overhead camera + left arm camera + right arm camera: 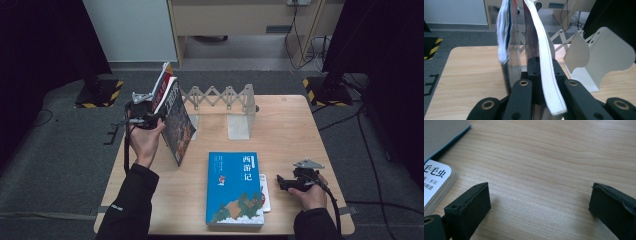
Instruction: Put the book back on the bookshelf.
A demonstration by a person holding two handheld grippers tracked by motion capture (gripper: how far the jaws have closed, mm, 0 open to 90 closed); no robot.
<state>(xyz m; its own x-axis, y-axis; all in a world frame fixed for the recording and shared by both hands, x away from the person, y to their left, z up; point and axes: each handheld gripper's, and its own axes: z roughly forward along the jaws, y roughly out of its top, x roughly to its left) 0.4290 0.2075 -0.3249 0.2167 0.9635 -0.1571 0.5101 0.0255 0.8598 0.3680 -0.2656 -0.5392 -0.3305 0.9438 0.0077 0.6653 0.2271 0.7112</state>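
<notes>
My left gripper (158, 116) is shut on a dark-covered book (178, 125) that stands tilted near the table's left edge. In the left gripper view the black jaws (545, 73) clamp this book's white page block (549, 82). A second, red-and-white book (162, 85) leans just behind it and appears blurred (505, 42) left of the jaws. A blue book (234, 187) lies flat at the front middle. My right gripper (281, 182) rests open on the table right of it, nothing between its fingers (541, 200).
A white expanding book rack (220, 97) with an upright end plate (241, 120) stands at the back middle, and its curved plates (604, 50) show right of the held book. A small white book (265, 192) pokes out from under the blue one (436, 182).
</notes>
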